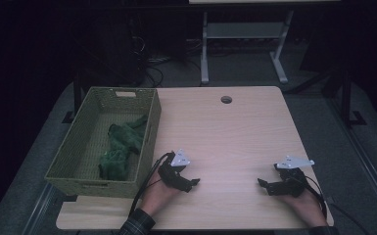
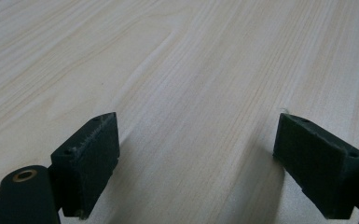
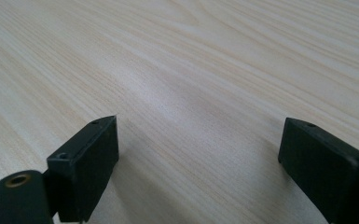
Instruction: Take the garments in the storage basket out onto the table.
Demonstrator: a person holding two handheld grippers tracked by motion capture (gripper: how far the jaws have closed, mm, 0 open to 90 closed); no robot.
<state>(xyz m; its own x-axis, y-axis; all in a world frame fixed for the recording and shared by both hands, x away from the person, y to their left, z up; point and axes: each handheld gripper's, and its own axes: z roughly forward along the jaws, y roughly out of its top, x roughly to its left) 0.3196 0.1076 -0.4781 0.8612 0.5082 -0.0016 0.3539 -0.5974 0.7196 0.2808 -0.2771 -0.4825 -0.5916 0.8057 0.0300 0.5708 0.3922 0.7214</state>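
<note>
Both grippers low on the near half of the table, jaws spread wide, nothing held.

Nearest us, the left hand (image 1: 162,190) comes up from the bottom edge, its left gripper (image 1: 192,184) lying low over the wood and aimed to the right, toward the middle; its own view has the jaws wide apart over bare table (image 2: 205,56). Across from it, well apart, the right gripper (image 1: 263,185) points left, mirroring it, its jaws gaping too. Farther back on the left, the green woven basket (image 1: 85,110) runs its long axis away from us along the table's left edge, and the crumpled green cloth (image 1: 120,149) lies inside, lengthwise, toward the basket's right wall.
</note>
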